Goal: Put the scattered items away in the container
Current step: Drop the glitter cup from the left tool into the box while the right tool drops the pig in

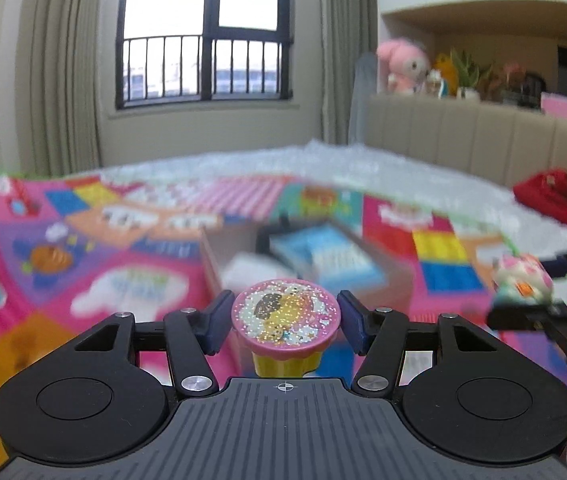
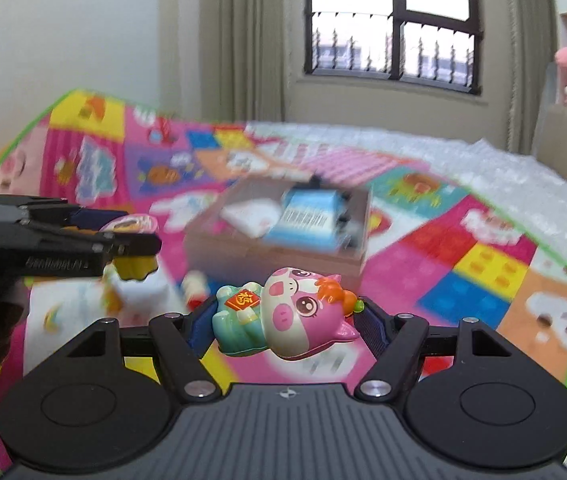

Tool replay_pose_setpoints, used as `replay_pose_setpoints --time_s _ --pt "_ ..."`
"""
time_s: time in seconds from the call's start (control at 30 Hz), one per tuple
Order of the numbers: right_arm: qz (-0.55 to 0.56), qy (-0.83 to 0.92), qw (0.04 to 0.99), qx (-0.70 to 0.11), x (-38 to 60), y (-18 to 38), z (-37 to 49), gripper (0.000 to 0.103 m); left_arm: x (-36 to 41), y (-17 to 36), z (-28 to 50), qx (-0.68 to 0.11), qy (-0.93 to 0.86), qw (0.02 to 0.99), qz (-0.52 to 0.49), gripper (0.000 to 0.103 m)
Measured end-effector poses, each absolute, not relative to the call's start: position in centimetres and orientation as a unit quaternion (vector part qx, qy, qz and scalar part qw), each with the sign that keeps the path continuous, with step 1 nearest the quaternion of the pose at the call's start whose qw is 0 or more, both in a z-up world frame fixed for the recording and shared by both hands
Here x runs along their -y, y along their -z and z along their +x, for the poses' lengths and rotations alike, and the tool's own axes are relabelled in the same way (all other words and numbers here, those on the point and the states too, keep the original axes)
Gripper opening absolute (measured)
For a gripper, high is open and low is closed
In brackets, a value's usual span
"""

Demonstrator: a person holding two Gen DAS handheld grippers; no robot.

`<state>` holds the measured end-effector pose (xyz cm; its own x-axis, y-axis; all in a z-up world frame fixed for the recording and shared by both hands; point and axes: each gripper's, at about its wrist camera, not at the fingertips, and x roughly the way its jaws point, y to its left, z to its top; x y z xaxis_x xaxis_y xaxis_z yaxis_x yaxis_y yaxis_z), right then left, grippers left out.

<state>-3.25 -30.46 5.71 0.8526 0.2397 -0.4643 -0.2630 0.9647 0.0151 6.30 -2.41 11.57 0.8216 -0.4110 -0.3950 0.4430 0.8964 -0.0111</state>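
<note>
My left gripper [image 1: 285, 322] is shut on a toy cupcake [image 1: 286, 326] with a pink glitter top and yellow base, held above the play mat. It also shows in the right wrist view [image 2: 133, 246] at the left. My right gripper [image 2: 283, 320] is shut on a pink pig figurine [image 2: 283, 312] lying sideways between the pads; it shows in the left wrist view [image 1: 523, 280] at the right. The brown box [image 2: 275, 256] stands ahead of both grippers, holding a blue packet [image 2: 307, 220] and a white item [image 2: 249, 214].
A colourful play mat [image 1: 83, 260] covers the bed, with bubble wrap [image 1: 363, 168] behind it. A red cloth [image 1: 559, 196] lies at the far right by the beige headboard [image 1: 463, 136]. A white toy and a small red-and-white piece [image 2: 195, 286] lie on the mat before the box.
</note>
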Motion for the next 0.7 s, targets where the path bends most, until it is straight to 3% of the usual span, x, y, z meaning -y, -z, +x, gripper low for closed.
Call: replay_pose_setpoints --time_s 0.27,0.33,0.37,0.5,0.7 --pt "0.013 -0.11 0.972 -0.209 31.9 -7.5 0.2 0.072 5.1 -14.1 17.2 -0.178 0.225 0.958 0.004 0.061" --pt "0.004 -0.109 0.971 -0.214 31.6 -7.1 1.1 0.072 5.7 -13.8 19.4 -0.173 0.223 0.959 0.002 0.072" --pt "0.0 -0.108 0.97 -0.219 31.4 -6.9 1.7 0.072 5.7 -13.6 20.2 -0.177 0.224 0.958 -0.003 0.084" --pt "-0.014 -0.096 0.967 -0.237 30.7 -6.2 3.4 0.072 3.4 -12.7 19.4 -0.179 0.221 0.958 -0.027 0.097" --pt "-0.037 -0.119 0.963 -0.239 28.0 -5.8 7.1 0.072 -0.9 -8.9 13.9 -0.224 0.19 0.956 0.0 0.1"
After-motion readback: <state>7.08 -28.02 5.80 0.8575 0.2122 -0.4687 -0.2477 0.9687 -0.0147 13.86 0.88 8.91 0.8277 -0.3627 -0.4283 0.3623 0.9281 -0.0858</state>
